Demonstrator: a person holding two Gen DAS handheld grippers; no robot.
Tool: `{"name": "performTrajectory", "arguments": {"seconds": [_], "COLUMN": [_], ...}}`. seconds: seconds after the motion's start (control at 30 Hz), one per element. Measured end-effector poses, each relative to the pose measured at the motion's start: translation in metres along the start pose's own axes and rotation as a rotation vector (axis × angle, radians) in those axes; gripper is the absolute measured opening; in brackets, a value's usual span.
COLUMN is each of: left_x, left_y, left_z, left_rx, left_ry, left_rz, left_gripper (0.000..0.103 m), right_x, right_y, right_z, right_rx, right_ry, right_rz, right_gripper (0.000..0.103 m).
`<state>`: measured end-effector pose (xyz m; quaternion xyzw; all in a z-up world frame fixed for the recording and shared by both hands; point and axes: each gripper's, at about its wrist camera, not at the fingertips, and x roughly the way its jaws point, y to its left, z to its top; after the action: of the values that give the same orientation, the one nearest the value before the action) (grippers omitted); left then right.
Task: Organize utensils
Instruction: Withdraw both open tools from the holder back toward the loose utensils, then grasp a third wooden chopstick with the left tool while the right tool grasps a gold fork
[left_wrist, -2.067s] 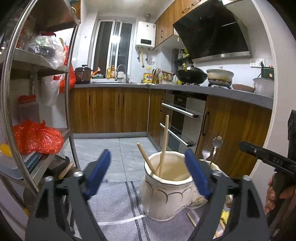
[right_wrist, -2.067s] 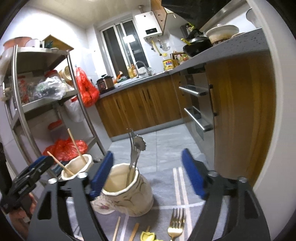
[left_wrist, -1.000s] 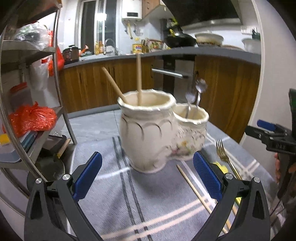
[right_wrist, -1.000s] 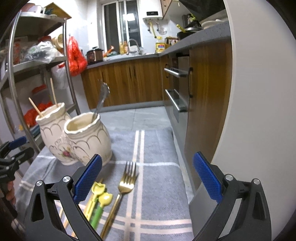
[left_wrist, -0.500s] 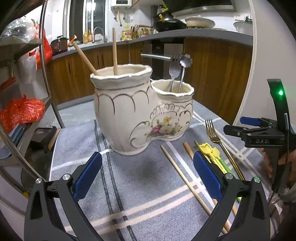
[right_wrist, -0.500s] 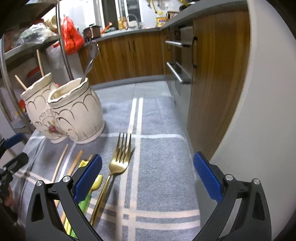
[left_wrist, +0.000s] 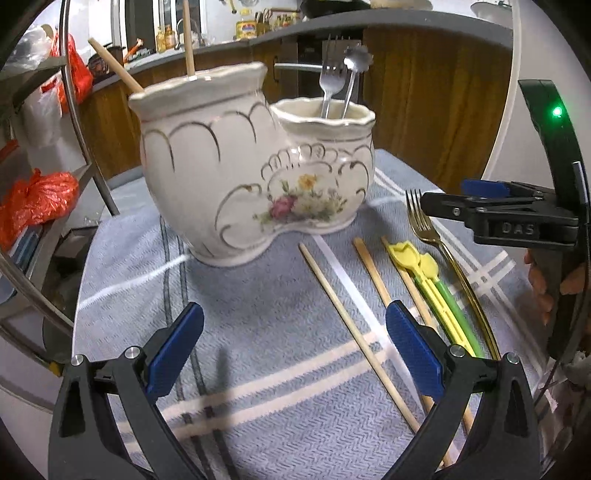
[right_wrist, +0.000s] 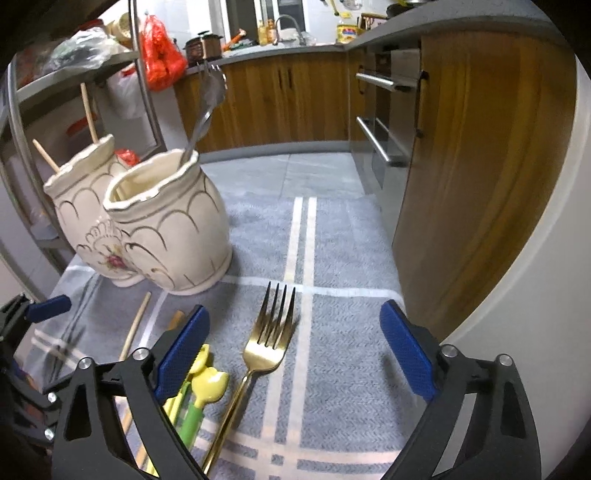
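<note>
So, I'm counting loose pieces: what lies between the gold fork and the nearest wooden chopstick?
Left wrist view: between the gold fork and the wooden chopstick lie only two yellow tulip-topped utensils, one green-handled.

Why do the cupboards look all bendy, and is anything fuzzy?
Left wrist view: the fisheye lens bows the metal rack pole and the counter edge; the cream holder looks slightly soft, and a green light glows. Right wrist view: the wooden cupboards curve at the edge, and the fork in the holder is smeared by blur.
</note>
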<state>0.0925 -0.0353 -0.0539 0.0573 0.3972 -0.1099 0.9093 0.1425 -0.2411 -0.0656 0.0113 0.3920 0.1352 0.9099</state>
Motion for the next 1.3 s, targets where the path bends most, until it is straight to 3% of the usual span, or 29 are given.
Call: {"name": "performTrajectory", "arguments": {"seconds": [0.27, 0.5, 0.63, 0.77, 0.93, 1.13, 1.3], "left_x": [0.004, 0.004, 0.004, 0.004, 0.002, 0.0, -0.004], "left_y": [-0.004, -0.015, -0.022, -0.029, -0.032, -0.037, -0.027], "left_z": [-0.007, -0.013, -0.015, -0.014, -0.014, -0.012, -0.007], "left_rx": [0.009, 0.055, 0.079, 0.098, 0.098, 0.122, 0.137], "left_ry": [0.047, 0.085, 0.09, 0.089, 0.095, 0.102, 0.114], "left_rz": [-0.009, -0.064, -0.073, -0.067, -0.064, -0.075, -0.079], "left_gripper": [0.093, 0.064, 0.061, 0.052, 0.029, 0.014, 0.008], "right_x": [0.019, 0.026, 0.029, 0.026, 0.011, -0.009, -0.032], "right_y": [-0.006, -0.011, -0.01, -0.008, -0.004, -0.002, -0.008], "right_z": [0.004, 0.009, 0.01, 0.011, 0.01, 0.006, 0.002], "right_rx": [0.027, 0.046, 0.044, 0.04, 0.038, 0.026, 0.041], "right_ry": [0.068, 0.084, 0.096, 0.089, 0.047, -0.005, -0.067], "right_rz": [0.061, 0.13, 0.177, 0.177, 0.17, 0.146, 0.158], "right_gripper": [0.061, 0.036, 0.024, 0.021, 0.005, 0.004, 0.004]}}
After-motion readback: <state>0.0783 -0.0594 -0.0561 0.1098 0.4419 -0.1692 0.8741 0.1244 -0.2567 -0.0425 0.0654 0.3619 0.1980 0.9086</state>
